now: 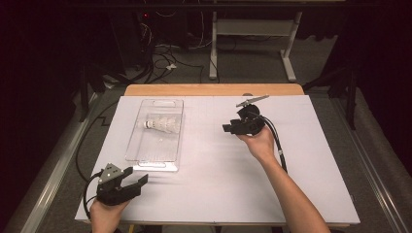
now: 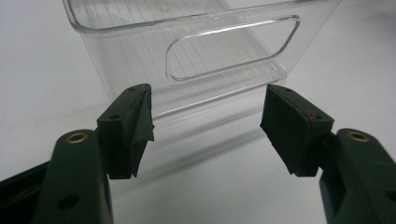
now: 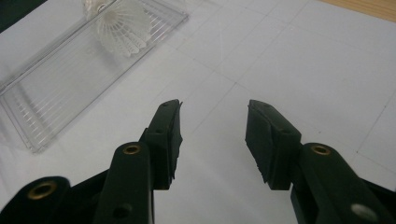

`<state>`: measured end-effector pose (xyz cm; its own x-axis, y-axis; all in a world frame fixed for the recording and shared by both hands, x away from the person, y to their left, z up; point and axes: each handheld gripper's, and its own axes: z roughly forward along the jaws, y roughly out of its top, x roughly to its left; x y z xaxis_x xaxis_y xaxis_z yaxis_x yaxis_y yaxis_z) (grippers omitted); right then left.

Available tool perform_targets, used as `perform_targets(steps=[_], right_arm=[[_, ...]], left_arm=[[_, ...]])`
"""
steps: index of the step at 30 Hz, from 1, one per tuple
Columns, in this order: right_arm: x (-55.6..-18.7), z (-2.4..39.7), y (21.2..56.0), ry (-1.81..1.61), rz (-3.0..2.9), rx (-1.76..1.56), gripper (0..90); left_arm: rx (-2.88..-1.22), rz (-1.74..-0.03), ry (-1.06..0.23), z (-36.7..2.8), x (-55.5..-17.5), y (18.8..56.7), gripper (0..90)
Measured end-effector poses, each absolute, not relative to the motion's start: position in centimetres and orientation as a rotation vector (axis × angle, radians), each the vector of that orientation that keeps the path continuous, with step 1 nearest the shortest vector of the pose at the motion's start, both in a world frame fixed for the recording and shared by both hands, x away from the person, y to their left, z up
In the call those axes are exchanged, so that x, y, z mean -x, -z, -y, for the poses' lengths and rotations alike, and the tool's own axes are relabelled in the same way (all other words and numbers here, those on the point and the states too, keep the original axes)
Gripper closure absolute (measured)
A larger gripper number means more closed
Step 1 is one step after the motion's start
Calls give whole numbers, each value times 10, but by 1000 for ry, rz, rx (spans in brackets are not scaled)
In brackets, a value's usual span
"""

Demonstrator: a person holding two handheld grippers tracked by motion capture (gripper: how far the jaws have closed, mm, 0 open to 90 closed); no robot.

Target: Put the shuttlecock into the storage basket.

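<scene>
Left tool (image 2: 205, 135) wide open, empty — clear bin (image 2: 196, 51) just ahead

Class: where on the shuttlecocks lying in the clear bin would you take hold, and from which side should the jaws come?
Probably from above: the clear bin is open-topped and its walls block a side approach. The shuttlecocks lie on their side as a nested stack, cork end toward the bin's left wall in the high view. Close the jaws across the firmer cork end, not the thin white skirts. The open right gripper is nearer.
</scene>
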<state>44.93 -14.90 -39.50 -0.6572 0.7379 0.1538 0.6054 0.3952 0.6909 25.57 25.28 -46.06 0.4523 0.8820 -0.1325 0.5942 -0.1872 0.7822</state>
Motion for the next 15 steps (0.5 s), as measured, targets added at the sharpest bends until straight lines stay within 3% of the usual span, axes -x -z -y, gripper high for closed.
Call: perform_targets(steps=[15], right_arm=[[-446, 163, 398, -1107, -2452, -1217, 555]], left_arm=[[-1894, -1240, -449, -253, -256, 461, 347]])
